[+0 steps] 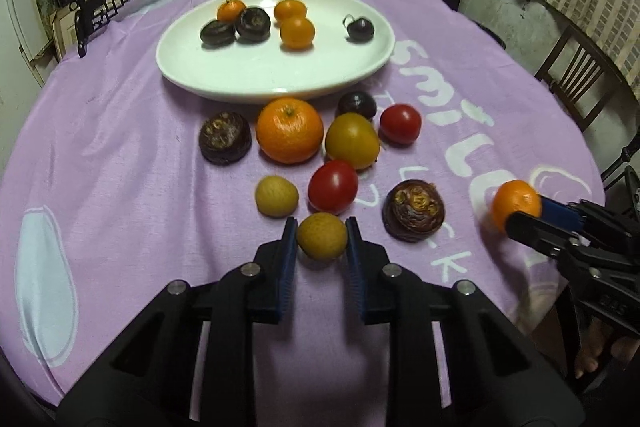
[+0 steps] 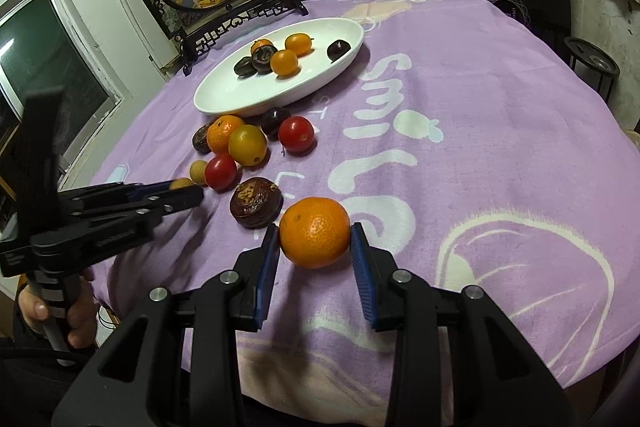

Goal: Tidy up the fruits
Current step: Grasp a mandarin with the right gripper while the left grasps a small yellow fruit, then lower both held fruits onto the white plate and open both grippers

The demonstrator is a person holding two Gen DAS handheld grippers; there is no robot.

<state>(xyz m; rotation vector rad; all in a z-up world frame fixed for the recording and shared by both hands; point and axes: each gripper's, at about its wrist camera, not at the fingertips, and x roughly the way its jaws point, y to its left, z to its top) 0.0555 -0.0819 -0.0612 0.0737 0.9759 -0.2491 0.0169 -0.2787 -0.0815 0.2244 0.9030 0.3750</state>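
Showing only in the right wrist view, a window stands beside the table.

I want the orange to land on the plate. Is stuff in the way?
Yes. Between the orange in the right tongs and the white plate lie a brown fruit, red tomatoes and more fruit. Over them looks clear.

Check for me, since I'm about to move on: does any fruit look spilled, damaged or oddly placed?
Nothing looks spilled or damaged. The only untidiness: loose fruit on the purple cloth beside the white plate, including two red tomatoes.
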